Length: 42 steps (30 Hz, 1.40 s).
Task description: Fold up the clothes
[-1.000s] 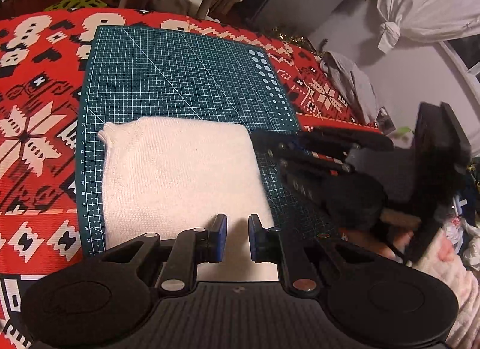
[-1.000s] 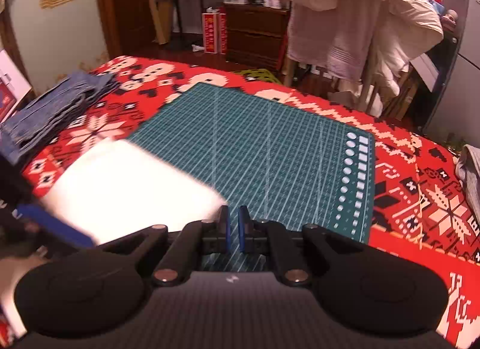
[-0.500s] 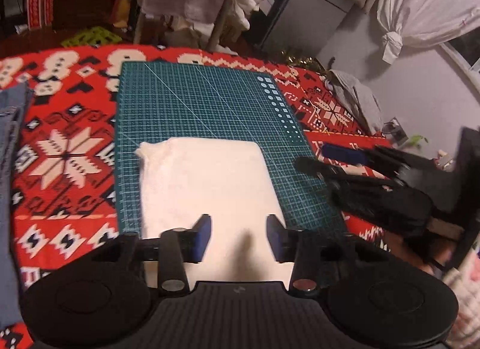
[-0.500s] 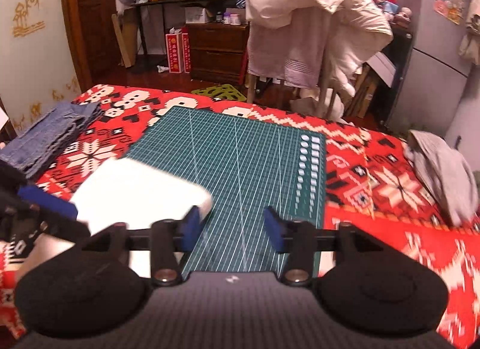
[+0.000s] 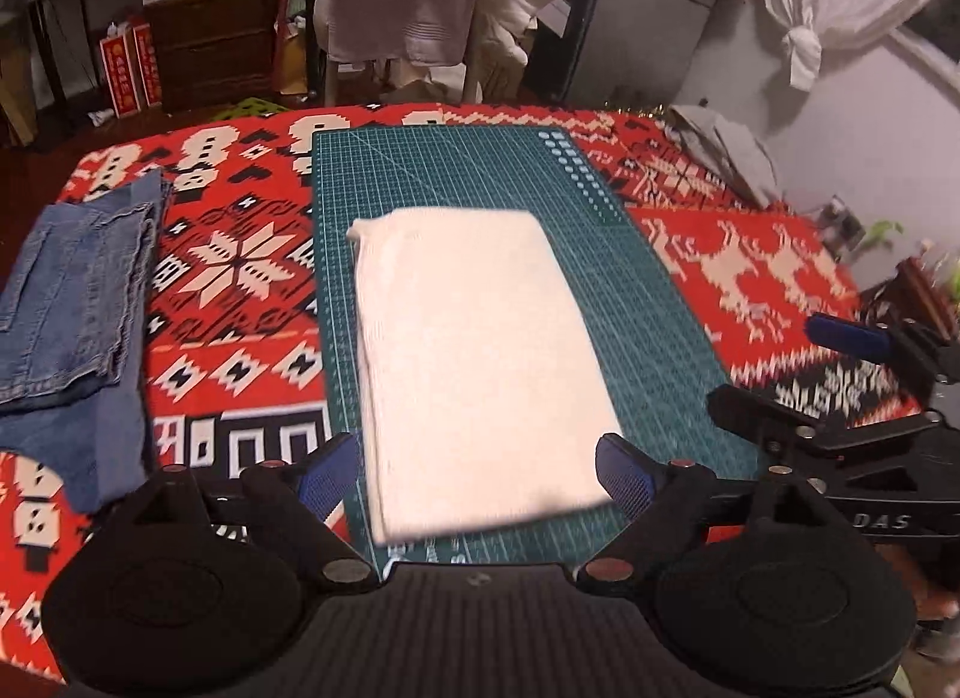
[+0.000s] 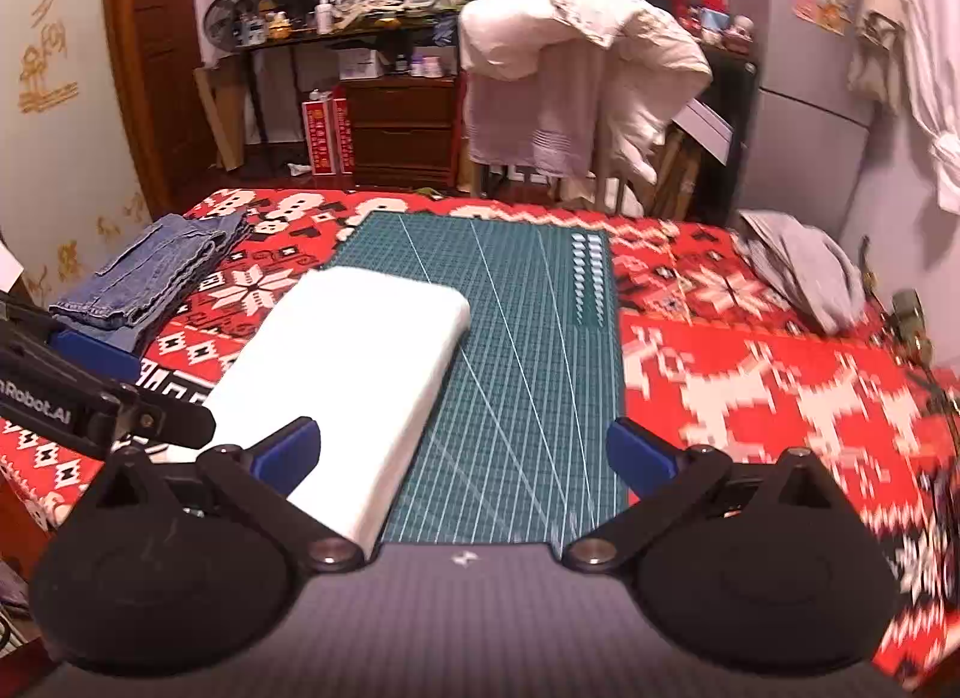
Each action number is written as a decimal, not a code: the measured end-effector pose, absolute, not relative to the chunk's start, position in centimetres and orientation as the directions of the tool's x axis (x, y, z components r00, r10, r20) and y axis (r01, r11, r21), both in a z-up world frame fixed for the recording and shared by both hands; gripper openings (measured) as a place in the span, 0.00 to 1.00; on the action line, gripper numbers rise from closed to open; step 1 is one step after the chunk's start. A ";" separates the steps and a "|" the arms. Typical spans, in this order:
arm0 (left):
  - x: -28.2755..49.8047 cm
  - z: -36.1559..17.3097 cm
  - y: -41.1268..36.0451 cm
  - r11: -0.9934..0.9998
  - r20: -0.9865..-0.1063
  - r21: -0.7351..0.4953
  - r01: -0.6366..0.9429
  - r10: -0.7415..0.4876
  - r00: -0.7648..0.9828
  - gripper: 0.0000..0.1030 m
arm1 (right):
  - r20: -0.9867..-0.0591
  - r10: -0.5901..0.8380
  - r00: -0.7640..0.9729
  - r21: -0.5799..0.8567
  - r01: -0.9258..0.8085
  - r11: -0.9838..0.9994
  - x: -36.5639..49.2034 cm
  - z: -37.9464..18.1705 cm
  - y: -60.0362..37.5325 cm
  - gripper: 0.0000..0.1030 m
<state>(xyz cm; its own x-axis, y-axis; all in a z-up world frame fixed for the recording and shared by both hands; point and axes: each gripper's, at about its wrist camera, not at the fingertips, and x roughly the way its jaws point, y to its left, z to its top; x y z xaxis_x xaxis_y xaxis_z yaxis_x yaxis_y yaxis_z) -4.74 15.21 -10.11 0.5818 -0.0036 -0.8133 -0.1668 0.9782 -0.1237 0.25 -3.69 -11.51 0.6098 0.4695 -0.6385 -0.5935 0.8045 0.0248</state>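
Note:
A folded white garment (image 5: pixel 474 362) lies flat on the green cutting mat (image 5: pixel 636 302), a neat rectangle running away from me. My left gripper (image 5: pixel 477 479) hangs over its near edge, jaws wide open and holding nothing. In the right wrist view the same white garment (image 6: pixel 354 368) sits left of centre on the mat (image 6: pixel 528 338). My right gripper (image 6: pixel 465 458) is open and empty above the mat's near edge, just right of the garment. The right gripper (image 5: pixel 846 338) also shows at the right edge of the left wrist view.
Folded blue jeans (image 5: pixel 78 290) lie on the red patterned cloth (image 5: pixel 750 278) at the left. A grey garment (image 6: pixel 804 272) lies crumpled at the far right. Behind the table stands a chair draped with pale clothes (image 6: pixel 576 74), and shelves and a dresser (image 6: pixel 396 122).
Both grippers have opened wide and pulled back and up from the white garment, which now lies released on the mat. The right gripper was shut a second ago.

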 end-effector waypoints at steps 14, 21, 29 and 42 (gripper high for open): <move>-7.6 -11.1 12.8 0.966 -0.740 -0.171 -0.194 0.003 0.672 0.86 | -0.675 0.342 0.654 0.099 -0.379 0.920 -2.1 -13.4 -9.2 1.00; -8.2 -12.1 13.5 0.950 -0.717 -0.256 -0.181 -0.061 0.694 0.87 | -0.707 0.319 0.631 0.048 -0.407 0.912 -2.6 -14.0 -8.3 1.00; -9.1 -12.4 16.5 0.919 -0.693 -0.285 -0.274 0.000 0.721 0.87 | -0.685 0.411 0.601 0.114 -0.469 0.876 -2.8 -14.0 -7.5 1.00; -8.6 -12.2 18.9 0.963 -0.686 -0.160 -0.218 0.051 0.726 0.87 | -0.631 0.535 0.561 0.264 -0.493 0.829 -1.7 -13.3 -6.9 1.00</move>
<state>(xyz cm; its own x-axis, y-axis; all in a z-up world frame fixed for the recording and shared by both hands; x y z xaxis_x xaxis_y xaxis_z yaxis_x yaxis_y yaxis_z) -8.57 18.93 -12.19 0.7257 0.0506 -0.6861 -0.2184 0.9626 -0.1600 -1.70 -6.94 -13.32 0.5613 0.5351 -0.6314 -0.4934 0.8288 0.2638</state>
